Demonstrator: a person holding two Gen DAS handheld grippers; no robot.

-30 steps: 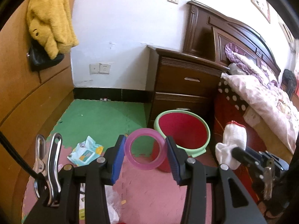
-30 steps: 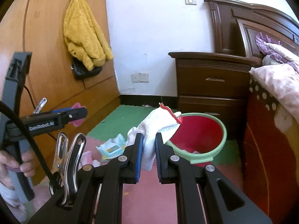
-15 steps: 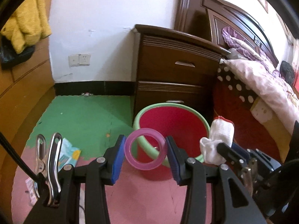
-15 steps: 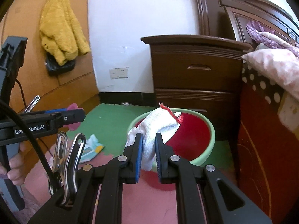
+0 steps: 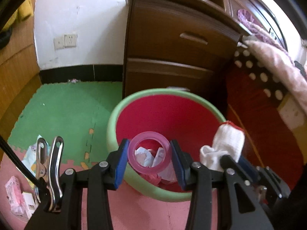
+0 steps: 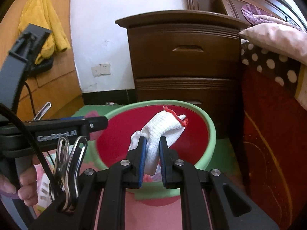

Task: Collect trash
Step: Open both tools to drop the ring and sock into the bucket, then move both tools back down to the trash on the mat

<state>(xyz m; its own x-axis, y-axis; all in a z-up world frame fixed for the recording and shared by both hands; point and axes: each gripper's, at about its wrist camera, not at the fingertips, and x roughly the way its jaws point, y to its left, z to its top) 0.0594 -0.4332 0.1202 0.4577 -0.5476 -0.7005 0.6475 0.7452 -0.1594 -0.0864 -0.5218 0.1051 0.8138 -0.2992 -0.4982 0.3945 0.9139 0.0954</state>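
Observation:
A red bin with a green rim (image 5: pixel 113 118) (image 6: pixel 211 130) stands on the floor mat before a dark nightstand. My left gripper (image 5: pixel 149 154) is shut on a translucent pink ring (image 5: pixel 134 156), held over the bin's near edge; crumpled paper and plastic (image 5: pixel 145 156) lie at the bin's bottom. My right gripper (image 6: pixel 153 153) is shut on a white knitted glove with red trim (image 6: pixel 165 124) (image 5: pixel 228 140), also above the bin. In the right wrist view the left gripper's finger (image 6: pixel 67 126) reaches in from the left, held by a hand (image 6: pixel 26 184).
A brown nightstand (image 6: pixel 184 57) rises right behind the bin, a bed with red cover and pink bedding (image 5: pixel 272 72) to its right. Wrappers (image 5: pixel 30 153) and pink packets (image 5: pixel 15 193) lie on the green and pink floor mat at left. A wooden wardrobe flanks the left.
Both grippers have come forward and down toward the bin, which now looms much larger. The ring and the glove, still gripped, now hang over the bin's opening, and its contents have come into sight.

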